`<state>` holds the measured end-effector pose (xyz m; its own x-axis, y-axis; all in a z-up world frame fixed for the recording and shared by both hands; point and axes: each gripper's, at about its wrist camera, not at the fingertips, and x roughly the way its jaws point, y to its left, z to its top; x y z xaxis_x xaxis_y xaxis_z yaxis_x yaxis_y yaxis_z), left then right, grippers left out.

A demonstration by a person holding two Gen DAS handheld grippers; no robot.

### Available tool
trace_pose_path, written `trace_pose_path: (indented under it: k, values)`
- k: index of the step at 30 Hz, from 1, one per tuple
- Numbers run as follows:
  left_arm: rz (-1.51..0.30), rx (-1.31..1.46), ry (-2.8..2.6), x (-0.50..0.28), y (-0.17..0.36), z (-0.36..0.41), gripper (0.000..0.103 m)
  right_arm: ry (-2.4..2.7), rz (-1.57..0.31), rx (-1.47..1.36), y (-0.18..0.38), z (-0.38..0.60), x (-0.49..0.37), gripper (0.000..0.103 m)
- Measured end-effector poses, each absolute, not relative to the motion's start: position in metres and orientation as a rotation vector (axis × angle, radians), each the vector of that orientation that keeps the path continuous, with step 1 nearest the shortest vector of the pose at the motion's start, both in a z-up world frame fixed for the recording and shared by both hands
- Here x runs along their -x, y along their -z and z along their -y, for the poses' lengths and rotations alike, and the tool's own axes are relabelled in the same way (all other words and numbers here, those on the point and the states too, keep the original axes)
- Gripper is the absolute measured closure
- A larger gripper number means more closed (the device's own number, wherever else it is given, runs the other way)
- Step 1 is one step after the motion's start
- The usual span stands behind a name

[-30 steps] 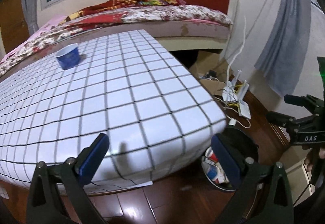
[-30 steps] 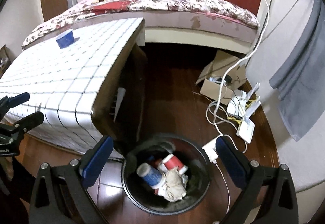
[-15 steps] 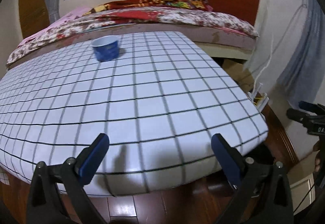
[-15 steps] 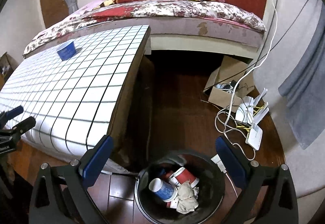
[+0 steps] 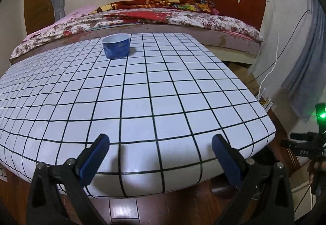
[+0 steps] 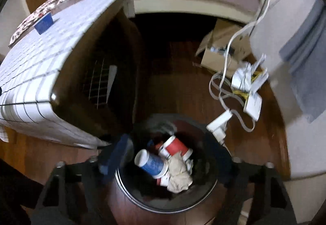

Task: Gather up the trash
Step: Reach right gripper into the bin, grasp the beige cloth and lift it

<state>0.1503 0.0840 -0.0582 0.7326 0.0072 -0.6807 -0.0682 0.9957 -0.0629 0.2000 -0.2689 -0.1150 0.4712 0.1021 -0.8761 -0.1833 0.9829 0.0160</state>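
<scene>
A blue paper cup (image 5: 116, 46) stands upright at the far side of the white grid-patterned table (image 5: 142, 90); it also shows in the right wrist view (image 6: 43, 23). My left gripper (image 5: 161, 155) is open and empty at the table's near edge, far from the cup. My right gripper (image 6: 173, 155) is open and empty just above a black trash bin (image 6: 130, 190) on the floor. The bin holds a blue cup (image 6: 151, 164), a red cup (image 6: 176, 146) and crumpled paper (image 6: 179, 176). The right wrist view is blurred.
A bed (image 5: 163, 19) with a floral cover runs behind the table. On the wooden floor right of the bin lie a cardboard box (image 6: 222, 49), white cables (image 6: 224, 86) and a power strip (image 6: 219, 126). My right gripper's handle shows at the left wrist view's right edge (image 5: 305, 149).
The left gripper has swung left and risen to face the table and the cup squarely. The right gripper has dropped closer over the bin, tilting downward.
</scene>
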Motion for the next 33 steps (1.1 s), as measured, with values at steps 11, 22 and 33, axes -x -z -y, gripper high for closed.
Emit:
trace_pose_path:
  k: [11, 22, 33]
  values:
    - [-0.742, 0.081, -0.043, -0.153, 0.057, -0.088, 0.002, -0.175, -1.288, 0.14, 0.205, 0.278, -0.211, 0.039]
    - [-0.749, 0.078, -0.045, -0.162, 0.064, -0.092, 0.002, -0.133, -1.499, 0.209, 0.28, 0.28, -0.221, 0.042]
    - [-0.753, 0.074, -0.051, -0.171, 0.066, -0.095, 0.002, -0.099, -1.677, 0.34, 0.358, 0.283, -0.233, 0.057]
